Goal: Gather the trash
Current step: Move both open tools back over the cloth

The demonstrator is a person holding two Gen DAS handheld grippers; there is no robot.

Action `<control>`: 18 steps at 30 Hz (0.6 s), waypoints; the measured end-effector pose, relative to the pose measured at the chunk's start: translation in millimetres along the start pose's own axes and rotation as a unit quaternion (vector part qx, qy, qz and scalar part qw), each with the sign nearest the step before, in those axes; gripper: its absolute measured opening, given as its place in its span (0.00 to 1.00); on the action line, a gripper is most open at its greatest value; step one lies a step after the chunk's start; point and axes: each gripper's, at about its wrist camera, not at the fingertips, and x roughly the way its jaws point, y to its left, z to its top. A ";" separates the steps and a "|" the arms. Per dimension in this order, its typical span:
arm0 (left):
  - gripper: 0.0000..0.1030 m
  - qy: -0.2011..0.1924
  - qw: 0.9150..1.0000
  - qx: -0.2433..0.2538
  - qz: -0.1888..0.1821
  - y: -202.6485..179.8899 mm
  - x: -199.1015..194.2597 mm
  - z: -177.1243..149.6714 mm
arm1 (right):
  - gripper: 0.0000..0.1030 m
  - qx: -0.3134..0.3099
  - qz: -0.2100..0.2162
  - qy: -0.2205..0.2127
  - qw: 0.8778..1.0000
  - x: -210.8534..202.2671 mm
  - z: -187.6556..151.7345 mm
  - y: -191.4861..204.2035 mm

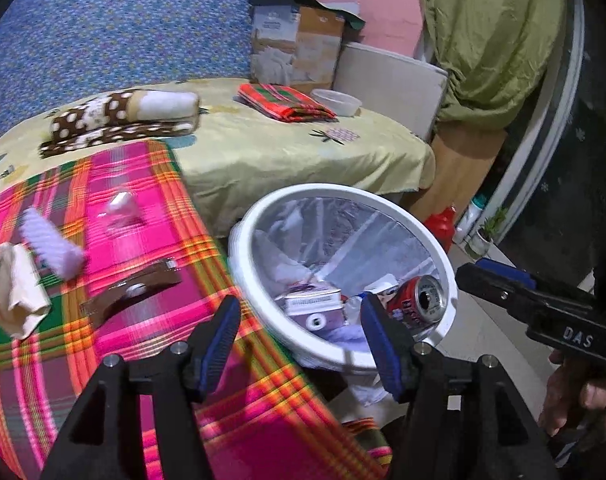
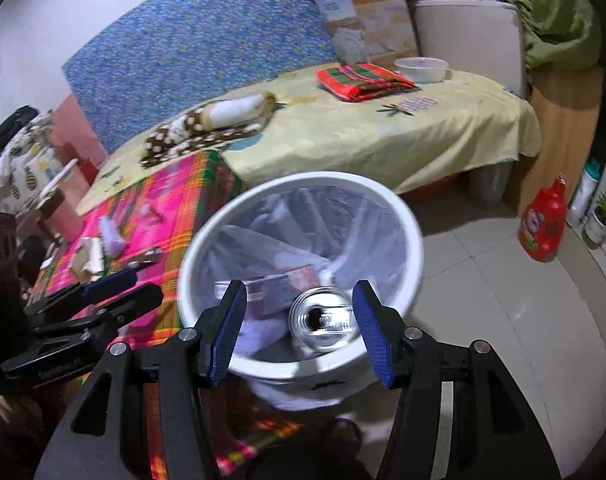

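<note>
Both grippers, left (image 1: 301,334) and right (image 2: 299,330), gaping empty over bin (image 1: 449,270), blurred scraps (image 1: 53,242) perhaps wrappers on cloth (image 1: 151,200).

Two wrist fisheyes, angled steeply down, close above the shared white bin (image 1: 443,264) beside the bed (image 2: 383,136).

Left gripper (image 1: 301,330) occupies lower centre, jaws wide apart, nothing between them. Behind it, centre right: white bin (image 1: 443,264) with clear liner, holding a red drink can (image 1: 417,300) and a small carton (image 1: 313,304). Left: pink plaid cloth (image 1: 151,184) bearing crumpled paper (image 1: 17,290), a lilac brush (image 1: 53,246) and a brown wrapper (image 1: 131,290). Right gripper (image 1: 503,280) enters at right edge.
</note>
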 end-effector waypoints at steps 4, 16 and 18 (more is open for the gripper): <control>0.62 -0.011 0.999 -0.020 0.023 16.7 -18.9 -6.7 | 0.55 -0.022 0.027 -0.010 0.999 -2.5 -3.1 22.1; 0.62 -0.030 0.994 -0.059 0.087 58.8 -60.6 -29.2 | 0.55 -0.063 0.075 -0.003 0.995 4.7 -9.2 72.4; 0.62 -0.033 0.993 -0.062 0.096 63.5 -66.4 -32.4 | 0.55 -0.063 0.082 -0.001 0.995 5.2 -11.5 78.3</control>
